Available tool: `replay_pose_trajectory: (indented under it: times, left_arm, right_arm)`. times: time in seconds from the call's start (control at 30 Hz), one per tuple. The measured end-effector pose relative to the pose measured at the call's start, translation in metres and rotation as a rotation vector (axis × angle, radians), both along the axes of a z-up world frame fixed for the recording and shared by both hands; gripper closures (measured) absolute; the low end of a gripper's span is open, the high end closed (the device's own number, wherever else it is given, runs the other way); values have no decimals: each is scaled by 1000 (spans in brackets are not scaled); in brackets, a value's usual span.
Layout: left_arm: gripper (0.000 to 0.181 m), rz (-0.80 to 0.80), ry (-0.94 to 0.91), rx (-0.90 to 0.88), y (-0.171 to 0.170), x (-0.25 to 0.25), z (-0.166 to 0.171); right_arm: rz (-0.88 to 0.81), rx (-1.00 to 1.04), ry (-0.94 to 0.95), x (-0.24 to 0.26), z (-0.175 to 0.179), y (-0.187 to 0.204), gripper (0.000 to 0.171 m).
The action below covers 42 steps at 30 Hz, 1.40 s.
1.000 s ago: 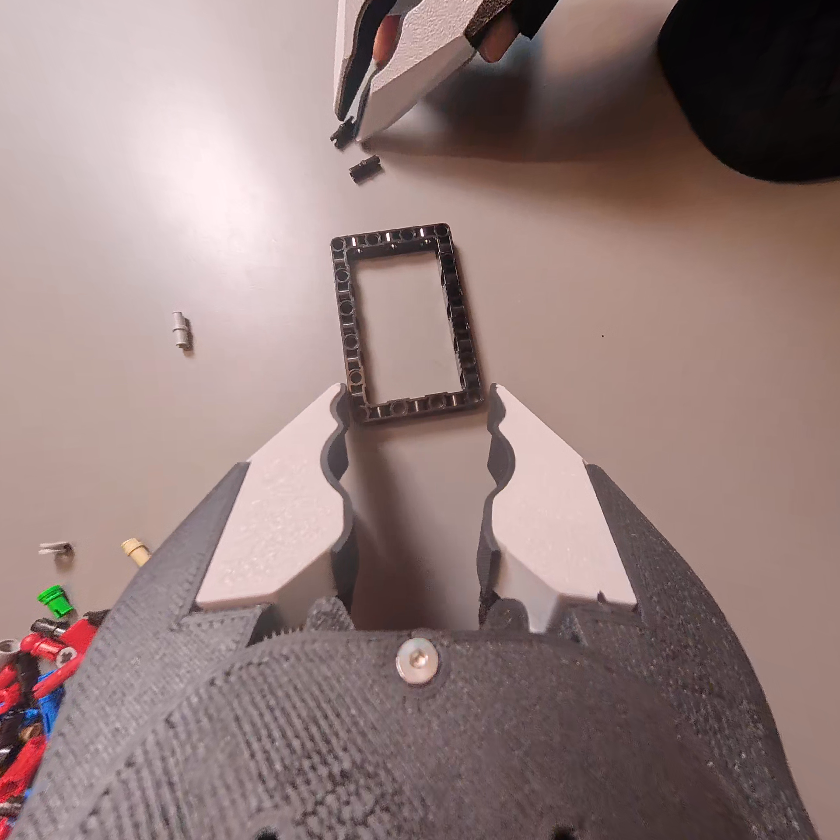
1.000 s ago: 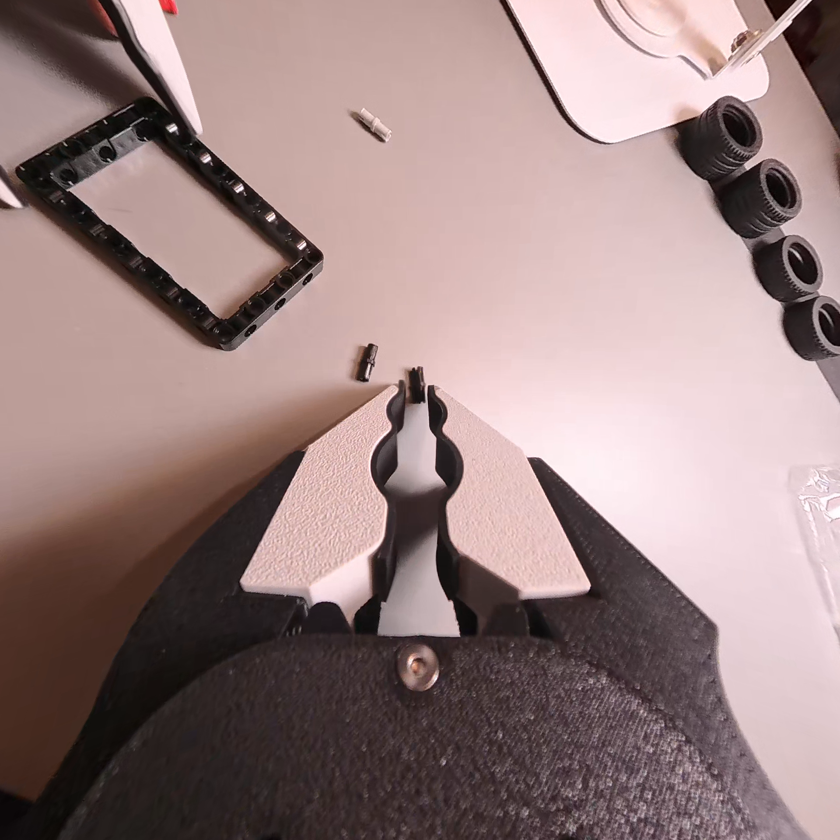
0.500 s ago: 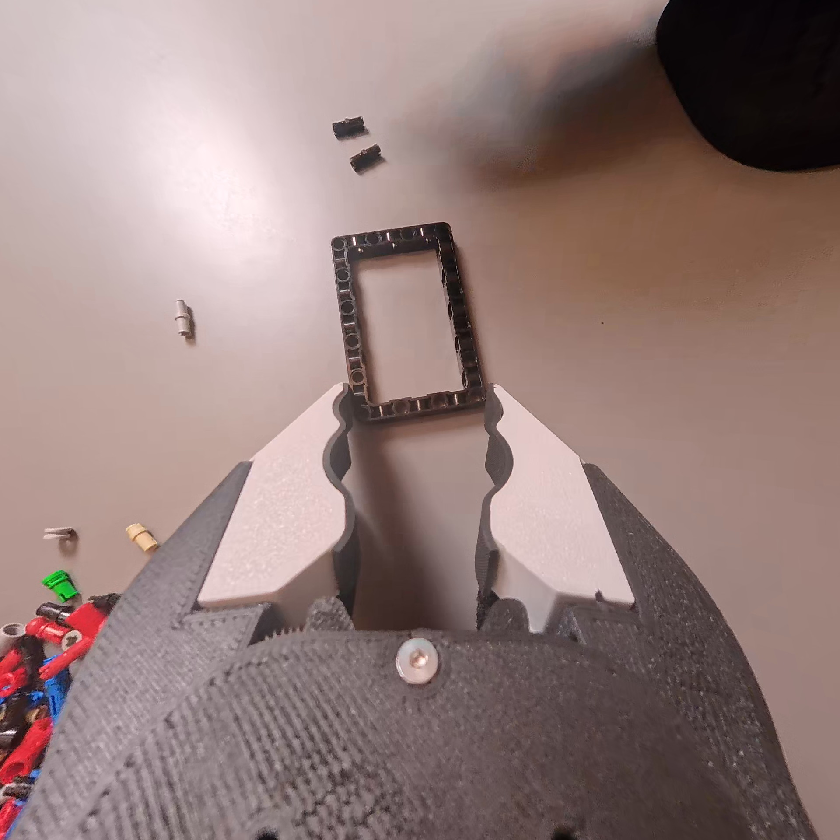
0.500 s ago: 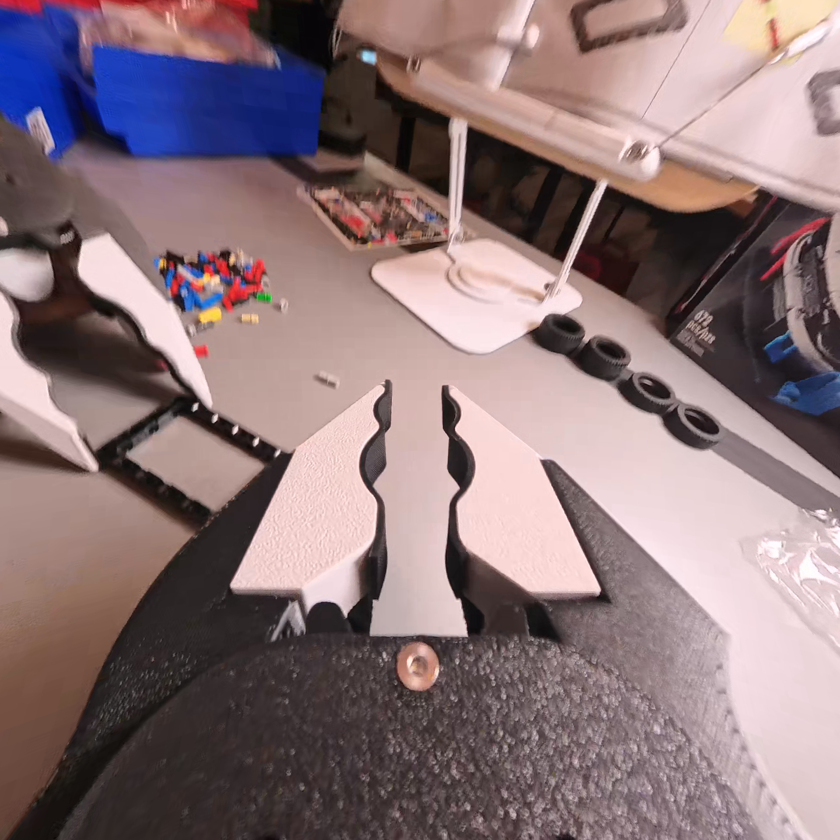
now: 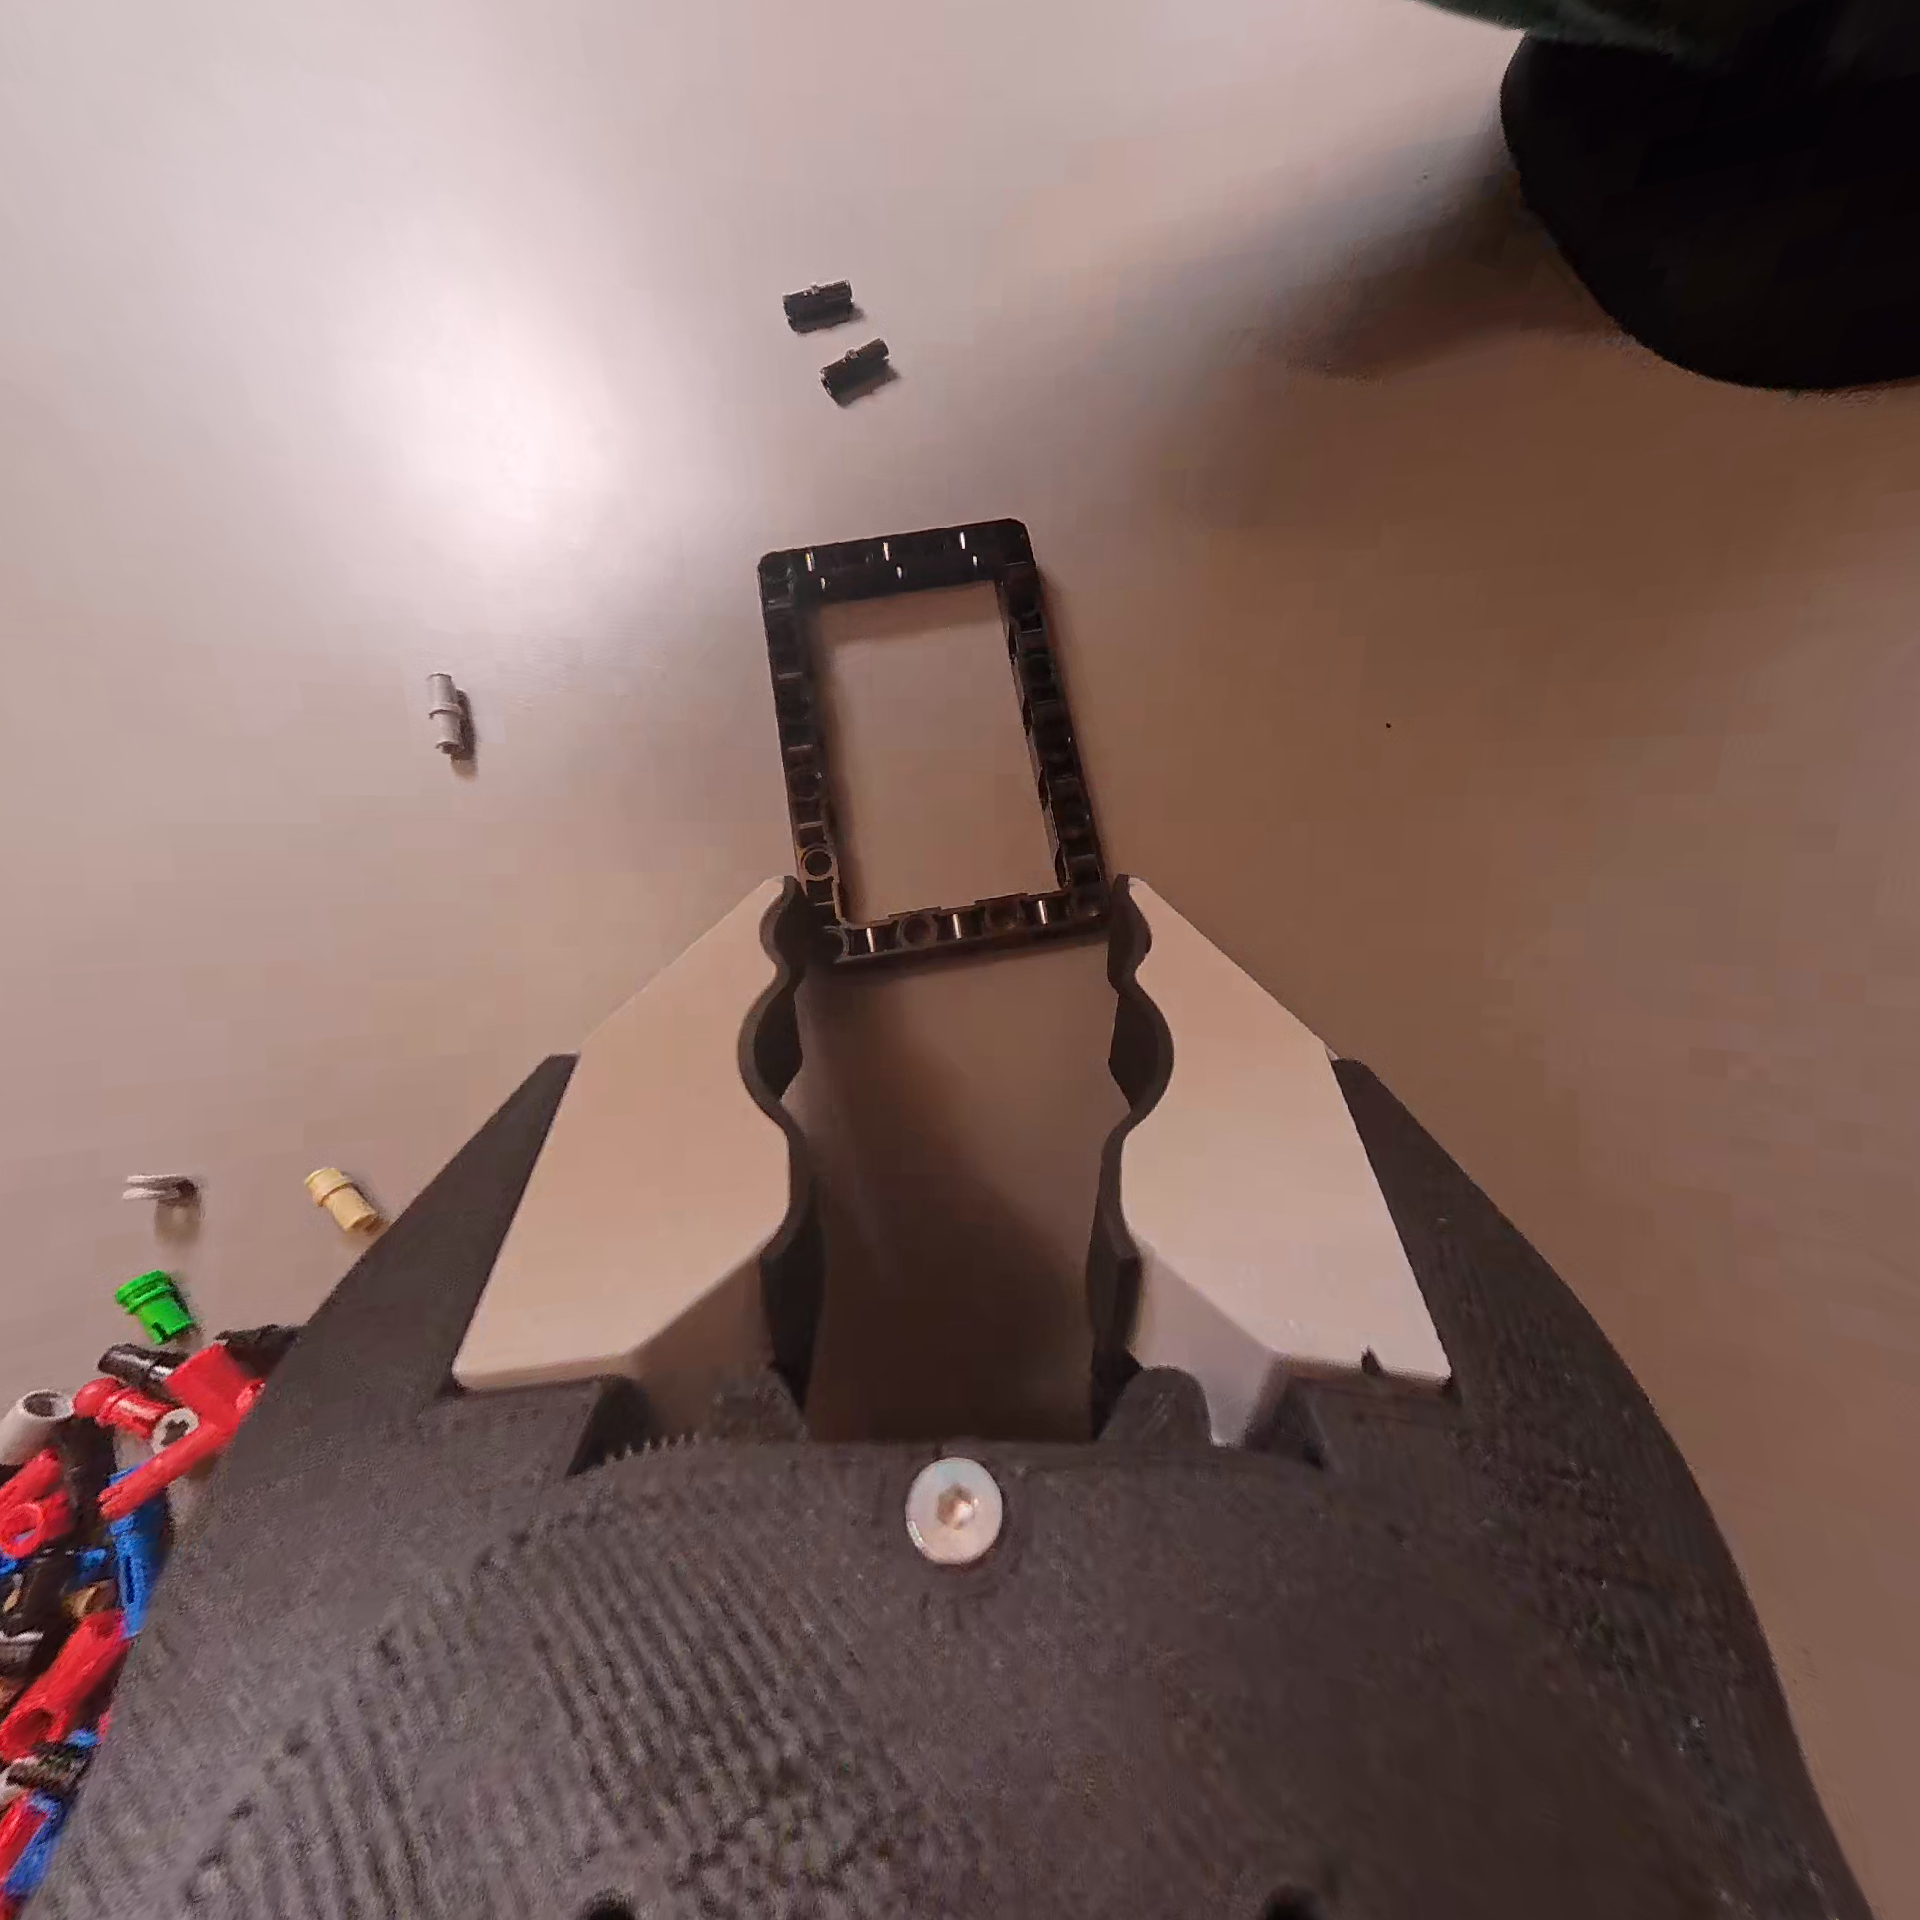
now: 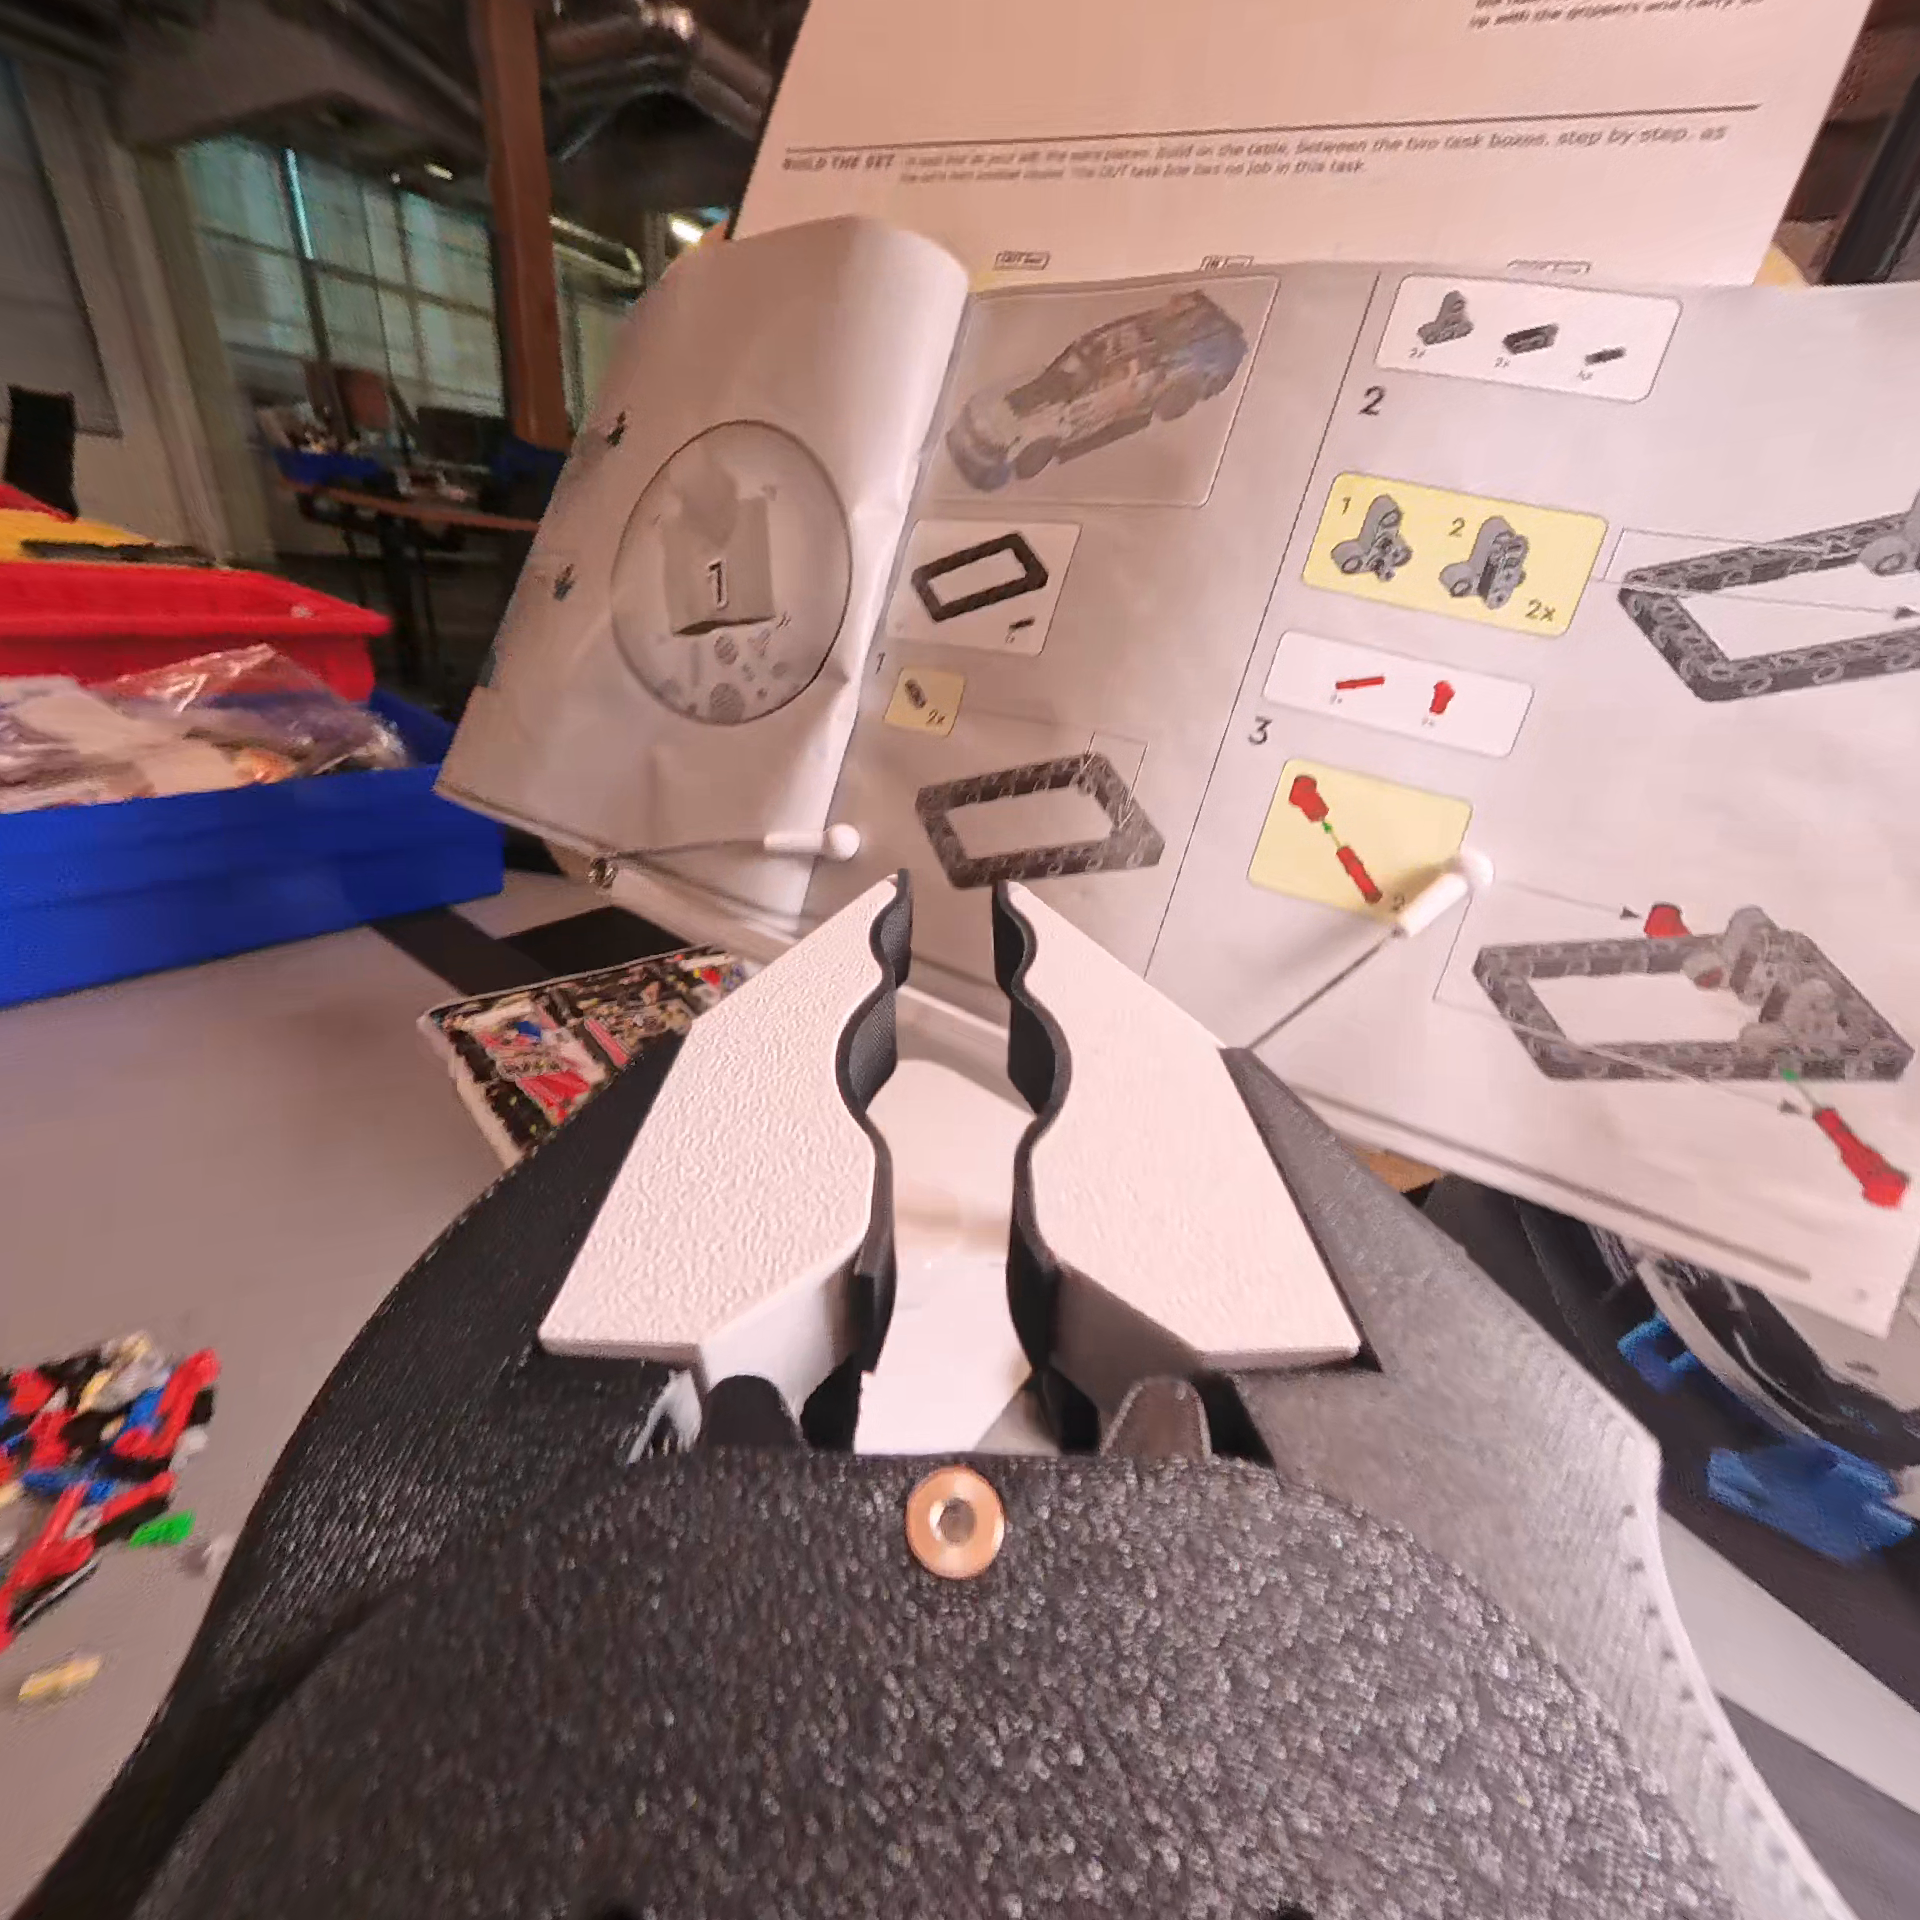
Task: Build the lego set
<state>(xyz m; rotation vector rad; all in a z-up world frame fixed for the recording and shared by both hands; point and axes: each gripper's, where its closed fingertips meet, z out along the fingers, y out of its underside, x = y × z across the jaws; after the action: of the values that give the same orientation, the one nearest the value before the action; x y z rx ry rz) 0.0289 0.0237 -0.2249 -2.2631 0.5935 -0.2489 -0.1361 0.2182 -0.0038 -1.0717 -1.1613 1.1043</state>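
Fingers of your left gripper (image 5: 954, 894) are standing spread wide in the left wrist view, and the black rectangular frame (image 5: 928, 732) is lying flat on the grey table (image 5: 1455, 935) with its near short side sitting between the two fingertips; whether the tips are touching it, you cannot tell. Two small black pins (image 5: 840, 338) are resting side by side beyond the frame's far end, apart from it. A light grey pin (image 5: 448, 710) is lying well off to the frame's left. Near the left edge you are seeing a tan peg (image 5: 341, 1211), a green piece (image 5: 156, 1305) and a heap of red, blue and black parts (image 5: 73, 1496). A dark rounded shape (image 5: 1745, 187) is filling the top right corner.

Moving to the right wrist view, your right gripper (image 6: 951, 888) is raised off the table and pointing at the open instruction booklet (image 6: 1351, 644), propped on a stand. Its jaws are parted a little, holding nothing. A blue bin (image 6: 239, 873) with a red one (image 6: 177, 613) behind it is sitting at the left, a printed sheet (image 6: 561, 1029) is lying under the booklet's edge, and loose coloured parts (image 6: 94, 1423) are scattered at lower left
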Motion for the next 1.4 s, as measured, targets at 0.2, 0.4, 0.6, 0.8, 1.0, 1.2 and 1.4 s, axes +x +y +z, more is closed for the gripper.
replay_pose_trajectory:
  times: [0.2, 0.4, 0.6, 0.8, 1.0, 1.2, 1.4]
  left_arm:
    - [124, 3, 27, 30, 2, -5, 1]
    - [124, -2, 31, 41, 1, -9, 2]
    - [124, -10, 13, 44, 1, -8, 1]
    - [124, -10, 23, 53, 1, -8, 2]
    - [124, -13, 30, 54, 1, -8, 2]
    - [124, -15, 25, 53, 1, -7, 2]
    - [124, -17, 23, 52, 0, -7, 2]
  right_arm:
    - [-59, -30, 34, -33, 12, 21, 159]
    - [-60, -66, 48, -48, 3, 29, 162]
    - [-71, -28, 73, -46, 6, 32, 171]
    - [-88, -9, 37, -46, 6, 34, 171]
    - [-117, -1, -10, -39, -2, 45, 171]
    - [-115, 3, -3, -34, -1, 50, 171]
    - [-105, 18, -8, -36, -1, 45, 171]
